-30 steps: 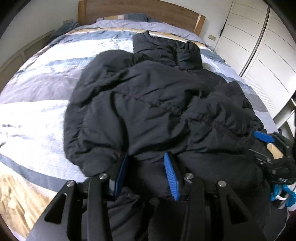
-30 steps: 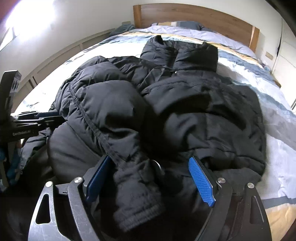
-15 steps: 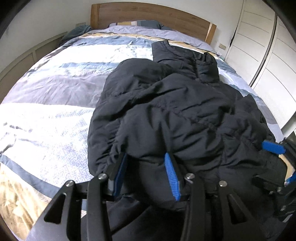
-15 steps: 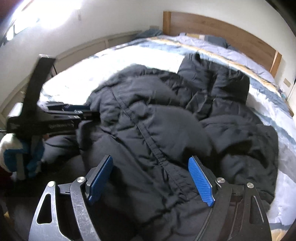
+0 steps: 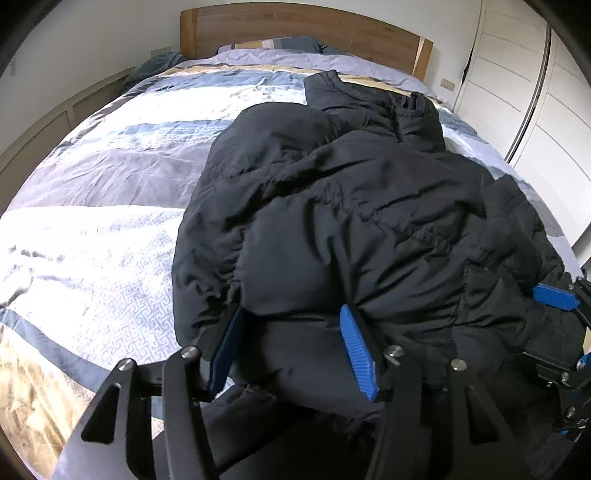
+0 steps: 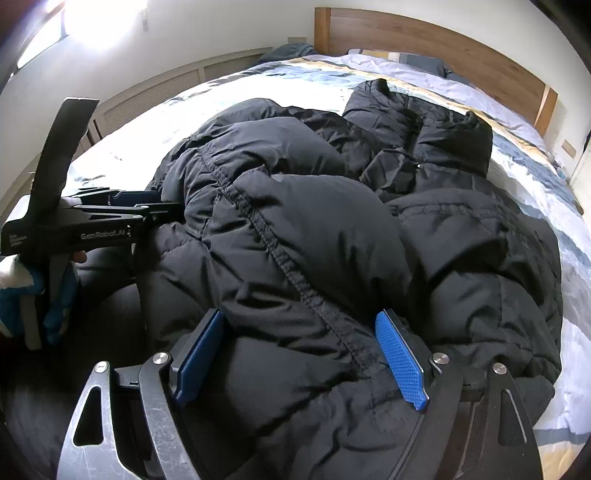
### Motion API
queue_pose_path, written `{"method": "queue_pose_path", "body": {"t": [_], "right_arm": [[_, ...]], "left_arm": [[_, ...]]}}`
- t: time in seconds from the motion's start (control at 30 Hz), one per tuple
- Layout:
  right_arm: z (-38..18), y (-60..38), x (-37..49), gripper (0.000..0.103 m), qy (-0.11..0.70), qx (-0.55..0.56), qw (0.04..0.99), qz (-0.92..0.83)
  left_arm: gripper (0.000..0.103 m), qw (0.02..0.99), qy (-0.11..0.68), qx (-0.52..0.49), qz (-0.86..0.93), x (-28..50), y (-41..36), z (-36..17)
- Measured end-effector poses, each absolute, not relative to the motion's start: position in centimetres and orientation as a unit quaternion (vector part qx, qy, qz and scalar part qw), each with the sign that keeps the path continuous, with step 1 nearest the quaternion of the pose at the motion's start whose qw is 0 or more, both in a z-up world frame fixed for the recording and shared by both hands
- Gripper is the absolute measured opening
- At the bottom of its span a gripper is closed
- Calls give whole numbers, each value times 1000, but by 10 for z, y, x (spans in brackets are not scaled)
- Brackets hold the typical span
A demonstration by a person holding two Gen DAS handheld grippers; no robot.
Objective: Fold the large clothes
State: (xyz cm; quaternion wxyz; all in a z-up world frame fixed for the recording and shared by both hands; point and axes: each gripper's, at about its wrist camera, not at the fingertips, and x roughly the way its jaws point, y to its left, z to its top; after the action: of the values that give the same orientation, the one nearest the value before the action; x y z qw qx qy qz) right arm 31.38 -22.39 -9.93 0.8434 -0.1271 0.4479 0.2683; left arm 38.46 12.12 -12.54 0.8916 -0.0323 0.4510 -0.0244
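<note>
Bed [image 5: 110, 177], one: wide, under a striped cover of white, grey-blue and tan bands; wooden headboard [image 5: 295, 26] at the far end, white wardrobe doors [image 5: 535, 110] along its right side.

Jacket [image 5: 369, 229], one: black, padded, bulky; lies heaped on the right half of the bed, collar [image 6: 424, 122] toward the headboard, hem end toward the cameras, a stitched seam running down the upper fold.

Left gripper [image 5: 291, 339], one: black frame, blue-padded fingers [image 5: 356, 350]; fingers set apart with a thick roll of jacket bulging between them and against both pads; clenched on that fold of the jacket.

Right gripper [image 6: 303, 350], one: metal frame, blue-padded fingers [image 6: 399, 358]; spread wide, jacket fabric filling the gap and touching both pads; whether it is grasping or merely pushed into the fabric I cannot tell.
</note>
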Motion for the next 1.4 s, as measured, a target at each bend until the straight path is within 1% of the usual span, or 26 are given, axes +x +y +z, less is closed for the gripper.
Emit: {"method": "queue_pose_path", "body": {"t": [0.43,0.9,1.2,1.4], "right_arm": [[-91,-245,293,83,456,-103,846,254],[-83,-276,274,83,462,-68,854,230],[-56,-314,244,83,441,-38,872,207],[-32,-334,215,83,423,-29,884,195]], "left_arm": [[54,885,465,-22,2,378,114,-120],[54,882,470,0,13,348,101,-99],[54,875,484,-17,-8,312,93,-76],[54,882,470,-25,-12,277,89,-54]]}}
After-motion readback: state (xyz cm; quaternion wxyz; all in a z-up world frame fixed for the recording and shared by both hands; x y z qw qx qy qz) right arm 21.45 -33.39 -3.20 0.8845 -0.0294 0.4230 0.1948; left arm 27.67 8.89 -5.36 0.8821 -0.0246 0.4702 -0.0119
